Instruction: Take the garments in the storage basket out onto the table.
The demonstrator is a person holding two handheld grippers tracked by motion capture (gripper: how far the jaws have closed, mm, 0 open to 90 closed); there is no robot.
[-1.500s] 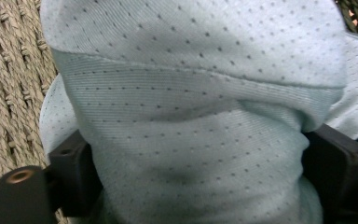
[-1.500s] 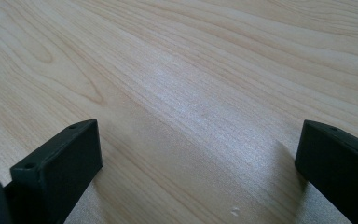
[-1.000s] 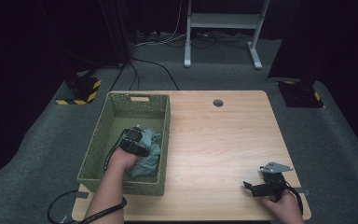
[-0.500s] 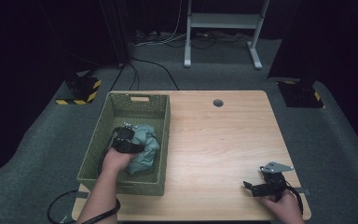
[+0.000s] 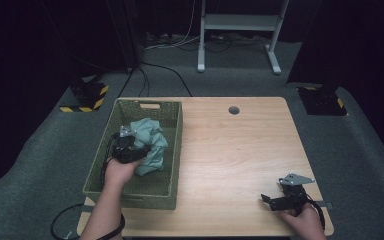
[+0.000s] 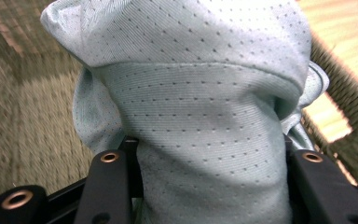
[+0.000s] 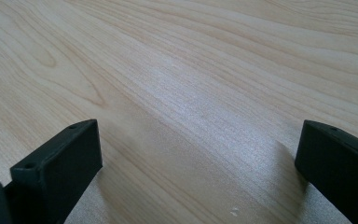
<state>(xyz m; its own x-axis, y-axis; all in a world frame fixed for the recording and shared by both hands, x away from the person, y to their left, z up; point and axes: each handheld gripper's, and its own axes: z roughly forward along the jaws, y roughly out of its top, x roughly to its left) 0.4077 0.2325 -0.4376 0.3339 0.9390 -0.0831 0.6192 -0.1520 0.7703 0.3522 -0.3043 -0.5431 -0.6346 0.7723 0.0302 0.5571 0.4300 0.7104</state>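
Dark room, grey carpet, cables trailing toward a white stand at the back; in the middle a pale wooden tabletop (image 5: 230,150), bare apart from a green woven basket (image 5: 172,150) set along its left side; inside that basket a bunched pale-green cloth (image 5: 152,145), dotted weave plain in the left gripper view (image 6: 200,107); left tongs (image 5: 128,150) clamped on the cloth, black jaws pressed in on either flank of the bundle, fabric rising up and away from the grip and draping back over itself; long axis of the bundle running roughly along the basket's length, toward its far handle end, most of it lying just beyond and to the right of the grip; left hand plainly the nearer, buried in the basket, right hand well apart at the near right corner of the tabletop; right tongs (image 5: 286,200) standing apart, nothing between the jaws but bare wood grain (image 7: 191,102); coming move judged as a lift clear of the basket's right wall and across onto the open wood, so height over that rim the thing to watch, with trailing folds likely to catch on the weave; against the frame a second back, left hand drawn back toward the near left of the basket and higher, cloth gathered up off the basket floor and standing taller, jaws now fully set on the fabric; right hand unmoved, same spot, same spread.
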